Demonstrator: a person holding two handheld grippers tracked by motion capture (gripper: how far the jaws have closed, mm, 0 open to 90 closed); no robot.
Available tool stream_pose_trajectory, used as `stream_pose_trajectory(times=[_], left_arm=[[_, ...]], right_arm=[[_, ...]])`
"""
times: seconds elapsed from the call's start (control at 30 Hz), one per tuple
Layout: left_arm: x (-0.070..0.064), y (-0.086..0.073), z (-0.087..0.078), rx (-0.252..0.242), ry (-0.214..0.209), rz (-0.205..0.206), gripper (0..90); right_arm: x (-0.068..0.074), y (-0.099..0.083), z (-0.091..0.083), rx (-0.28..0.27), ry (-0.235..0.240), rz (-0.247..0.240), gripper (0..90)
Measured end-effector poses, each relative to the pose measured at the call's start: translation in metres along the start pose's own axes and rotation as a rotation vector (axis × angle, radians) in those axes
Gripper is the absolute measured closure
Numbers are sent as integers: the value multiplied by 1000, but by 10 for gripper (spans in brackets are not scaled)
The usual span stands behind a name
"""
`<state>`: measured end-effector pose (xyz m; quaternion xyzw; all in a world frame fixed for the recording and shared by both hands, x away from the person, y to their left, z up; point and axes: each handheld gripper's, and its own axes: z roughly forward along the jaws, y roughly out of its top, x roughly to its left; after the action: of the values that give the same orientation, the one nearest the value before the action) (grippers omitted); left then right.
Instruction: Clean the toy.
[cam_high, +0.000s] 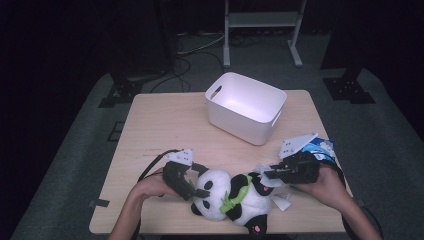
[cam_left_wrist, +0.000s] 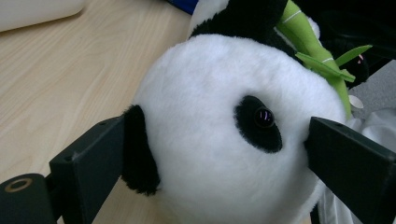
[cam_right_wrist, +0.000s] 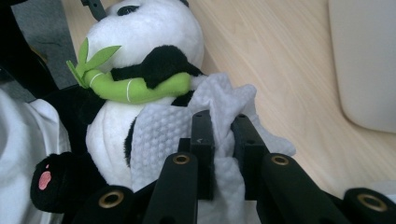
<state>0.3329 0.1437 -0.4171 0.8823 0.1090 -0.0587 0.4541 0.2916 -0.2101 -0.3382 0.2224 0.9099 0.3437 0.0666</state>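
dark room all round, grey floor, wooden table (cam_high: 165, 120) lit in the middle. beyond the panda plush (cam_high: 227, 195), toward the table's far edge, white plastic bin (cam_high: 245, 106) with handle cut-outs, standing well apart from it. near the table's front edge, lying on its back between both hands, the panda plush itself, head toward the left gripper (cam_high: 192, 181), green bamboo stalk (cam_high: 235, 196) across the chest, black foot with pink pad at the front edge. at the panda's head, left gripper spread wide, one jaw against the black ear, the other against the cheek past the eye, head sitting between them. at the panda's other side, right gripper (cam_high: 267, 174) pinched narrow on a white textured cloth (cam_right_wrist: 187, 126), cloth bunched between the jaws and draped against the panda's belly. beside the panda's right, under that hand, blue-and-white packet (cam_high: 320, 149). just below the cloth, small white paper tag (cam_high: 281, 201).
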Motion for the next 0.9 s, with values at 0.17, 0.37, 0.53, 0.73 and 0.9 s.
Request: stream_pose_trajectory(times=[0.17,0.37,0.53,0.73,0.9], left_arm=[[-1,0,0,5,-1,7,57],[-2,0,1,4,-3,15,57],[-4,1,0,11,-1,23,58],[-4,1,0,20,-5,28,57],[-6,3,-3,21,-6,35,56]], right_arm=[[-4,-1,6,-7,29,16,804],[-4,8,18,8,53,-3,804],[-2,18,31,29,74,-25,803],[-2,29,44,49,92,-47,804],[1,29,44,39,105,-49,804]])
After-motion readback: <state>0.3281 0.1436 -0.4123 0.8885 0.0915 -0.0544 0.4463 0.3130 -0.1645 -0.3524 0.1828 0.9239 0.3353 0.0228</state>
